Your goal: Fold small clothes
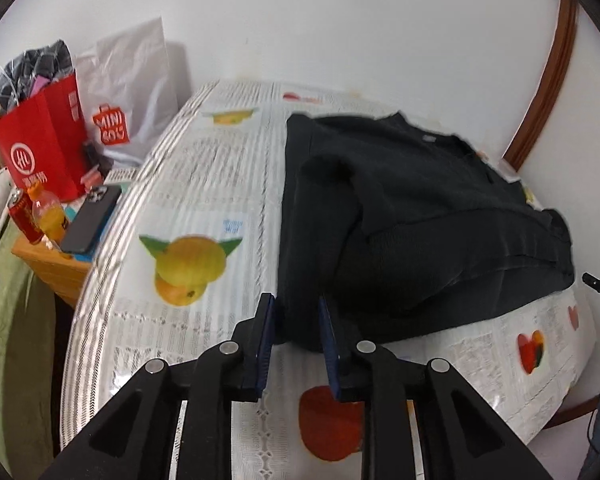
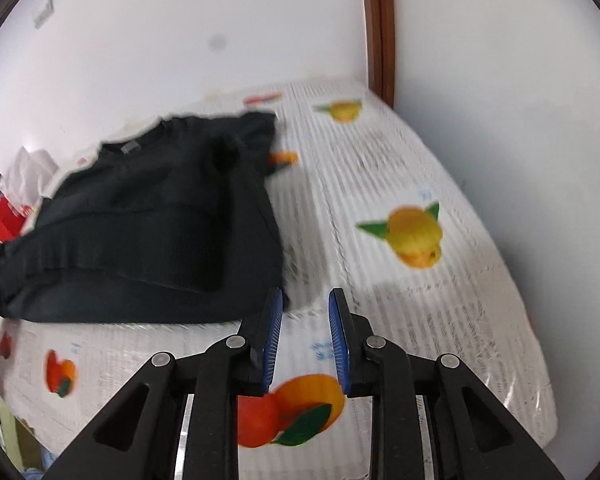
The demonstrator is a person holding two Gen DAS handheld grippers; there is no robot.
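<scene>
Step in hand, by the look of it: taking hold of the hem for the next fold. Left gripper (image 1: 296, 312) jaws spread, gap set at the near-left corner of the black sweater (image 1: 412, 216); whether cloth already sits between the pads cannot be told. Right gripper (image 2: 305, 308) jaws spread, empty, just off the sweater (image 2: 148, 216) at its near-right corner, over bare cover. To do it well, each gripper would likely need to take all layers at its own corner, pinch level, then lift together and carry the hem toward the collar so the edges meet square; a one-layer bite would drag the fold askew. Sweater lies on the fruit-print bench cover (image 1: 204, 184), collar toward the wall, sleeves apparently folded in over the body, a ridge across the middle. Dark, thick ribbed knit; should hold a crease loosely. Both views motion-blurred.
</scene>
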